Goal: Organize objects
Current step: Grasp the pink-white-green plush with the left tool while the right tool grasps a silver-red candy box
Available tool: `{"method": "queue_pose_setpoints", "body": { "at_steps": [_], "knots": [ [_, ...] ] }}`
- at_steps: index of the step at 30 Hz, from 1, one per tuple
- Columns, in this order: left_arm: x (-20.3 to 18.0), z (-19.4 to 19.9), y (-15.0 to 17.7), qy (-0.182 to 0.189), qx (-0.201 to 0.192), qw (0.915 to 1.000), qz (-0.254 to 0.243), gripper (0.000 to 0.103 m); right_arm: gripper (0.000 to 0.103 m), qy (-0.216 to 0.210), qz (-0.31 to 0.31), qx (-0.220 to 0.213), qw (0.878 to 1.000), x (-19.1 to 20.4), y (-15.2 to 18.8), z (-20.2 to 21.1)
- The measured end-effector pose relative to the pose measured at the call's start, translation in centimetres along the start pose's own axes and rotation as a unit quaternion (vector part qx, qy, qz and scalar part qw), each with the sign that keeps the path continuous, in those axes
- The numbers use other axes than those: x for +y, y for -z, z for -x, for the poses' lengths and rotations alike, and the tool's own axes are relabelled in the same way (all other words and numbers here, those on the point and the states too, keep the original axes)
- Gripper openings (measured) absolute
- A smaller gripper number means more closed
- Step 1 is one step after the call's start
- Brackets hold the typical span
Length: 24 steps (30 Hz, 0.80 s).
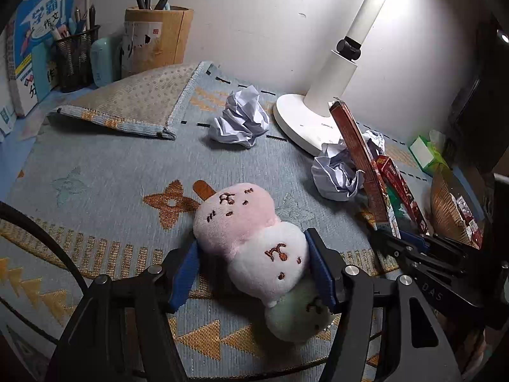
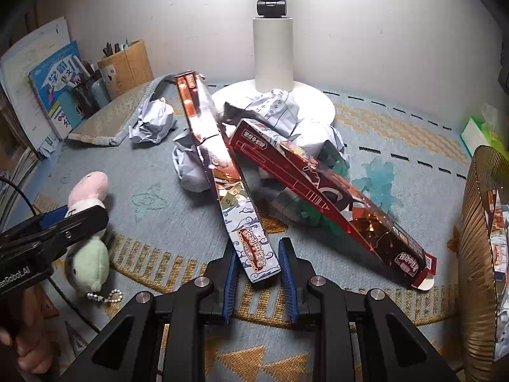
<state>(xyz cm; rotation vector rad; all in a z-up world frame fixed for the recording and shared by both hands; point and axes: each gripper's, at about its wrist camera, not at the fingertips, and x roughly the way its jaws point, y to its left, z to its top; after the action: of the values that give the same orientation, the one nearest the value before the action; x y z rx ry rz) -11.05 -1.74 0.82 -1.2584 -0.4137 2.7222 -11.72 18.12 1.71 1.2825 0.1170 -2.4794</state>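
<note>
Now the left hand-held gripper [image 1: 251, 273] pinches the plush toy [image 1: 254, 248] across its long axis, well left of the lamp base [image 1: 302, 121]; the right hand-held gripper [image 2: 257, 270] clamps the long box [image 2: 222, 172].

Lighting: one desk lamp [image 2: 270, 47] at the back edge of the mat [image 1: 95, 165] — a bright pool on the wall and mat centre, dim toward the corners. Glare: blown-out foil on the long box [image 2: 203, 127]. Shadows: soft, beneath the crumpled paper [image 1: 240, 121]. Distortion: strong fisheye bending, black vignette at the edges. Focus: centre sharp — rims soft.
</note>
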Motion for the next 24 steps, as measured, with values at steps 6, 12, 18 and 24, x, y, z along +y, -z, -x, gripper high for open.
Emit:
{"method": "queue_pose_setpoints", "body": {
  "at_steps": [6, 12, 18, 24],
  "knots": [
    [0.7, 0.0, 0.0, 0.011, 0.002, 0.9998, 0.016, 0.061, 0.018, -0.028, 0.034, 0.021, 0.999, 1.6, 5.2, 4.3],
    [0.9, -0.1, 0.2, 0.015, 0.006, 0.9997, 0.018, 0.061, 0.018, -0.017, 0.049, 0.045, 0.998, 2.4, 11.3, 8.4],
    [0.2, 0.0, 0.5, 0.013, 0.004, 0.9999, 0.000, 0.061, 0.052, -0.048, 0.046, 0.061, 0.996, 2.5, 10.5, 7.0],
    [0.3, -0.2, 0.5, 0.021, 0.011, 0.9997, 0.001, 0.061, 0.068, -0.009, 0.056, 0.023, 0.998, 3.8, 8.5, 4.5]
  ]
}}
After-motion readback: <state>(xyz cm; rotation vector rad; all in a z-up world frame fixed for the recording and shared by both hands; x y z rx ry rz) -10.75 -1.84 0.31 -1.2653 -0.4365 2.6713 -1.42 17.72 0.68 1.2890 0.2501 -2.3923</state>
